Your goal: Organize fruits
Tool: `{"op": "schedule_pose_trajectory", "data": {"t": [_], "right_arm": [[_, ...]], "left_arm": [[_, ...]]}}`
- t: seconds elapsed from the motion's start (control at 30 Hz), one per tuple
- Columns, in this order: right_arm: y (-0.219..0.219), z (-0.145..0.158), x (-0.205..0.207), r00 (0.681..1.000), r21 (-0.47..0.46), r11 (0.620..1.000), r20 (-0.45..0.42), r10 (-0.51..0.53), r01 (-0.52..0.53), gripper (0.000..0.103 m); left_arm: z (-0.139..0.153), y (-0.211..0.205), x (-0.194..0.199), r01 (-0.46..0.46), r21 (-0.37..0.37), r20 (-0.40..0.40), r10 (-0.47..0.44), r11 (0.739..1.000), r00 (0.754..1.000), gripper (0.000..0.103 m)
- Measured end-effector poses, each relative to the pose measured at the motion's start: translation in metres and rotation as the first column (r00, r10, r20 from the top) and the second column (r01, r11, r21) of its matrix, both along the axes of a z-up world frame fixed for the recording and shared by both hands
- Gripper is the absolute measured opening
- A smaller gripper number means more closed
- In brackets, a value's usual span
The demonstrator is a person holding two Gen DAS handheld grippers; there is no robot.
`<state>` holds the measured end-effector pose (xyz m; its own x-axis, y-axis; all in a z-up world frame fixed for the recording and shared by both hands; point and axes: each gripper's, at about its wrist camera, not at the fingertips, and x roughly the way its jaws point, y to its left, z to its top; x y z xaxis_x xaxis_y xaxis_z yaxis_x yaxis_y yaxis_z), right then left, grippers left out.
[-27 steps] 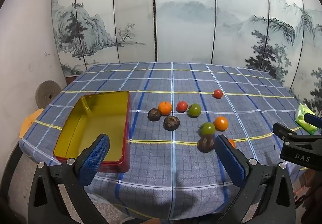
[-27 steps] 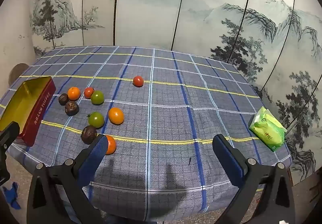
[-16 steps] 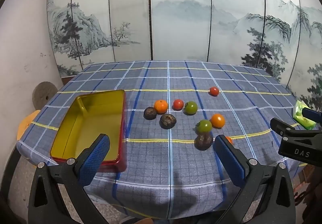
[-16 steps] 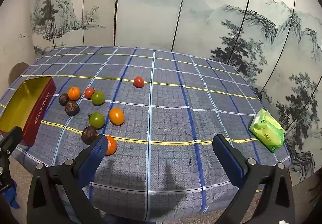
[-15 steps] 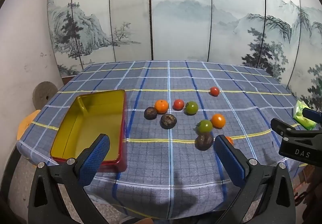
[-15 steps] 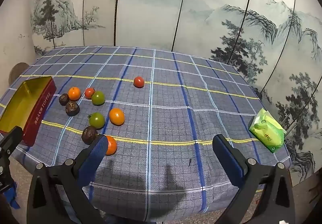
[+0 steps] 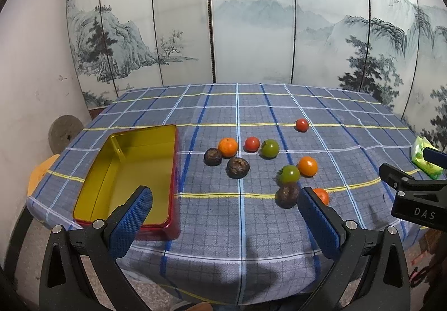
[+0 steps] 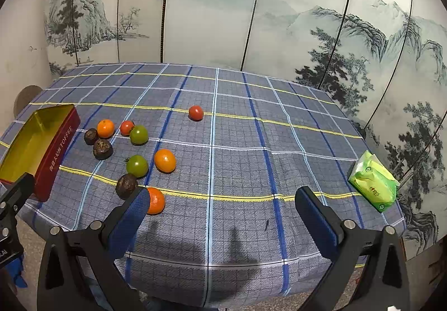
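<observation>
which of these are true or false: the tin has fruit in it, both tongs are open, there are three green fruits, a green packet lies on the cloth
The tin has fruit in it: false, it is empty.
Both tongs are open, left tongs and right tongs: true, nothing held.
There are three green fruits: false, two, one green fruit and another.
A green packet lies on the cloth: true.

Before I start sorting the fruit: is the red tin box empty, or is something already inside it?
Empty. The tin box lies open with its bare yellow floor showing, and all the fruit, such as the nearest orange, lies outside it on the tablecloth.
</observation>
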<state>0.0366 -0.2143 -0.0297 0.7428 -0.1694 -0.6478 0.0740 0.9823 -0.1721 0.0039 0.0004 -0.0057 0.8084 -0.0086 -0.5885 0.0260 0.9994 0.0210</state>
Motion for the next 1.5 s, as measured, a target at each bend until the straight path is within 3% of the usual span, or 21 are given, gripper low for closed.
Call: {"op": "schedule_pose_trajectory", "data": {"t": [0.63, 1.5], "right_arm": [[-0.001, -0.011, 0.003, 1.000, 0.011, 1.000, -0.022, 0.005, -0.005, 0.103], [-0.021, -0.045, 0.020, 0.997, 0.096, 0.995, -0.076, 0.011, -0.004, 0.103]], "left_arm": [[-0.009, -0.007, 0.003, 0.005, 0.035, -0.001, -0.005, 0.999, 1.000, 0.103], [-0.047, -0.033, 0.033, 0.041, 0.097, -0.090, -0.032, 0.994, 0.995, 0.103]]}}
